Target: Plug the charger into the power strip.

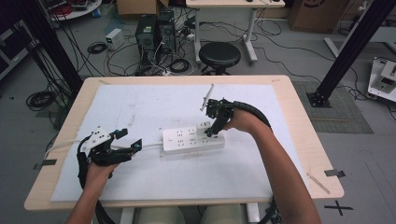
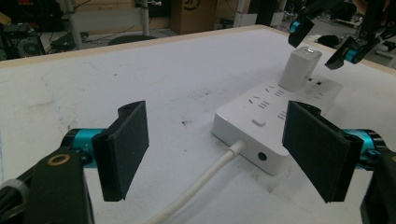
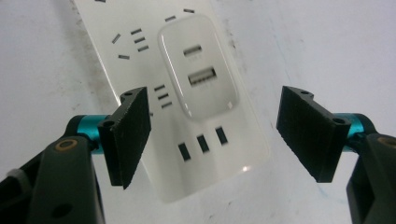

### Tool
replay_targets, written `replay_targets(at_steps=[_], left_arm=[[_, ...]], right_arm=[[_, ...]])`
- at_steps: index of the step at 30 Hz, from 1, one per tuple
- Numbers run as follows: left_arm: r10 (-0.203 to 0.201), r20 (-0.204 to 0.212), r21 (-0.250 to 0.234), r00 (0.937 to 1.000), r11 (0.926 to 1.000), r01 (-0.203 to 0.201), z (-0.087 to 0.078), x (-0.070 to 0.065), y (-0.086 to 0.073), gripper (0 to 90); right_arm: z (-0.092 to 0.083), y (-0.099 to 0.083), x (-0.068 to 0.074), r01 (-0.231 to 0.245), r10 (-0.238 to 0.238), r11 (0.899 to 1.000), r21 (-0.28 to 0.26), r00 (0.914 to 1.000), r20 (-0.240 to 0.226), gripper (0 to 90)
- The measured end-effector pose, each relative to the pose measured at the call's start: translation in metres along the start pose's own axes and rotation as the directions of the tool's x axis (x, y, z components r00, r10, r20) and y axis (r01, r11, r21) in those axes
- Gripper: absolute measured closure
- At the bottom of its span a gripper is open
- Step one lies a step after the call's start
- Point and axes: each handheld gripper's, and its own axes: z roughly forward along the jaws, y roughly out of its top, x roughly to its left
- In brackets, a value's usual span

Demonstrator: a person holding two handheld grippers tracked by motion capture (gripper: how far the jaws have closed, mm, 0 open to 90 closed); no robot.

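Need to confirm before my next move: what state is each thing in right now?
USB charger: plugged upright into the power strip, not gripped.
Power strip: flat on the table, cord attached.
Right gripper: open, jaws apart above the charger.
Left gripper: open, nothing held, jaws flanking the strip's cord end.

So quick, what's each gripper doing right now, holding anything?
Left gripper: open, holding nothing, by the power strip's cable end.
Right gripper: open, holding nothing, above the white charger.
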Motion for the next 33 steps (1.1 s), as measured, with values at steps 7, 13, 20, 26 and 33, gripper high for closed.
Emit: replay_targets(at_steps=[7,13,20,26,33], left_arm=[[-0.002,0.006,-0.002,1.0000,1.0000,0.002,0.002,-0.002,0.000,22.8],[0.001,0.007,-0.003,1.0000,1.0000,-0.001,0.001,-0.002,0.001,22.8],[0.009,0.010,-0.003,0.9999,1.0000,-0.009,0.001,-0.004,0.002,22.9],[0.008,0.008,0.001,0.9999,1.0000,-0.008,0.002,-0.004,0.002,22.8],[0.020,0.017,-0.001,0.9997,0.9998,-0.020,0.003,-0.008,0.004,22.8]], right_arm=[[-0.021,-0.035,0.003,-0.114,0.118,0.991,-0.076,0.9915,0.055,22.2],[-0.036,-0.065,0.014,-0.218,0.230,0.968,-0.126,0.9693,0.089,22.0],[-0.045,-0.087,0.022,-0.294,0.314,0.942,-0.163,0.9425,0.115,21.9],[-0.047,-0.115,0.039,-0.334,0.362,0.923,-0.194,0.9220,0.137,21.9],[-0.049,-0.139,0.056,-0.370,0.409,0.895,-0.250,0.9037,0.127,21.5]])
